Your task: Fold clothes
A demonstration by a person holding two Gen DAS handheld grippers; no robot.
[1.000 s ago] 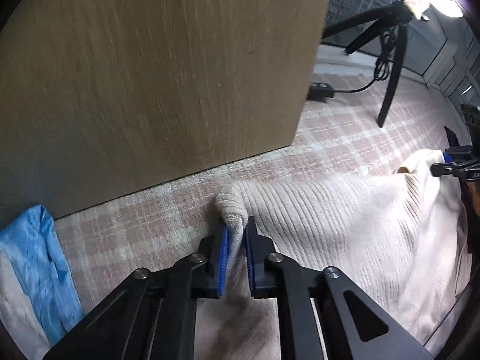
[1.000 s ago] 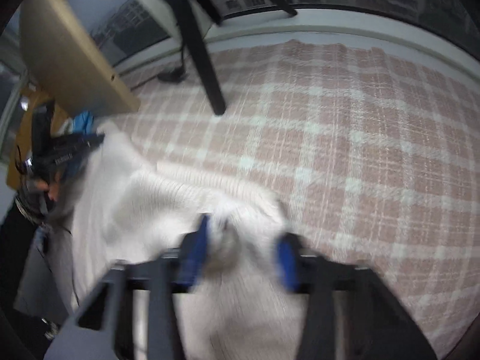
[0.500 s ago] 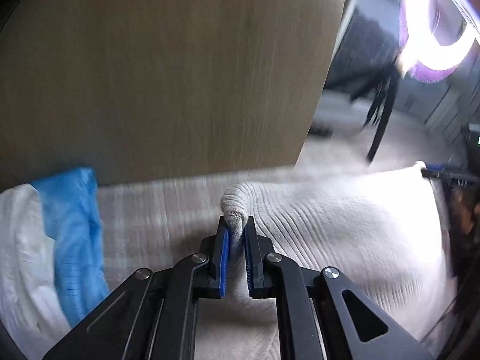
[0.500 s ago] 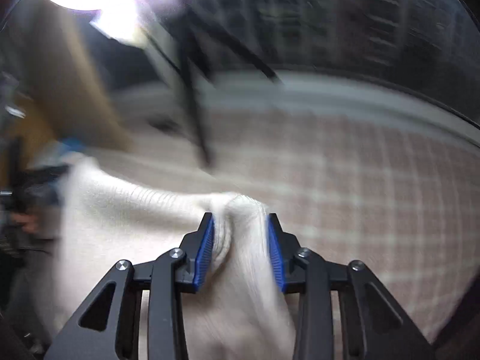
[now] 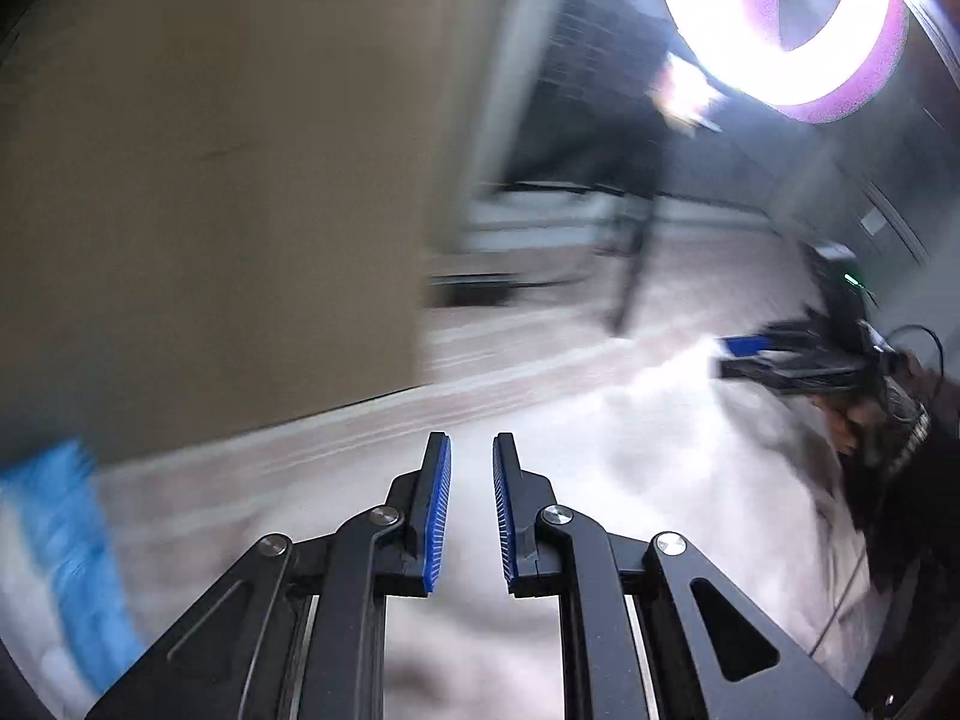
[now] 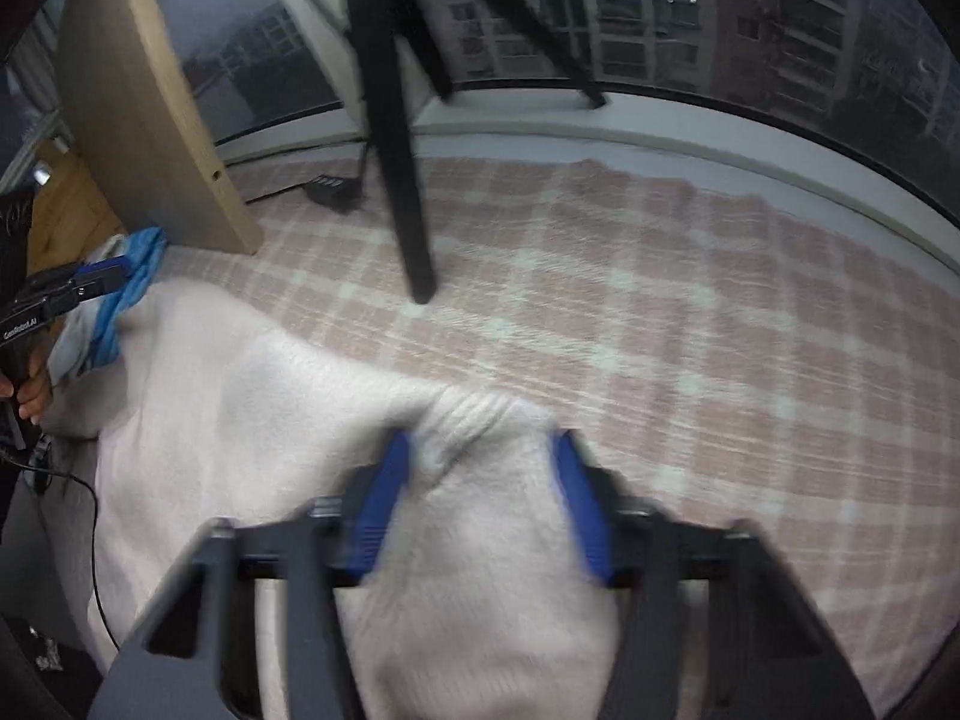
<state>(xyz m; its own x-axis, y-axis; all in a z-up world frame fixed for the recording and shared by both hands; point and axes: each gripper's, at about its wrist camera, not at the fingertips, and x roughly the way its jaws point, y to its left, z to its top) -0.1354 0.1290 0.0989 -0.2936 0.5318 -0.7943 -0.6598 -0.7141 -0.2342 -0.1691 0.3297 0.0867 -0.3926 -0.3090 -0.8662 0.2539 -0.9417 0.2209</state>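
- Sweater (image 6: 240,408): the cream ribbed knit lies spread on the pink plaid cover (image 6: 660,300), its near corner bunched up right at the right hand-held gripper (image 6: 480,444).
- That hand-held gripper's jaws are closing, and the raised fold fills the gap from one blue pad to the other. It points steeply down at the cloth.
- From this corner the sweater's long axis runs away to the left, towards the left hand-held gripper (image 5: 471,441), so we judge the right hand to be the one in charge of the garment.
- In the left wrist view the left hand-held gripper's jaws stand a narrow gap apart, parting slightly, with nothing between them. The knit lies below and to the right of its tips, not touching them.
- We reckon the coming move turns on the left hand dropping back to the edge beneath it, or on the right carrying its corner across along that axis.
- Beyond the sweater's far end a blue cloth (image 6: 135,264) lies by a wooden panel (image 6: 138,90).
- Farther off, a black tripod leg (image 6: 408,180) stands on the cover before the window (image 6: 720,12).
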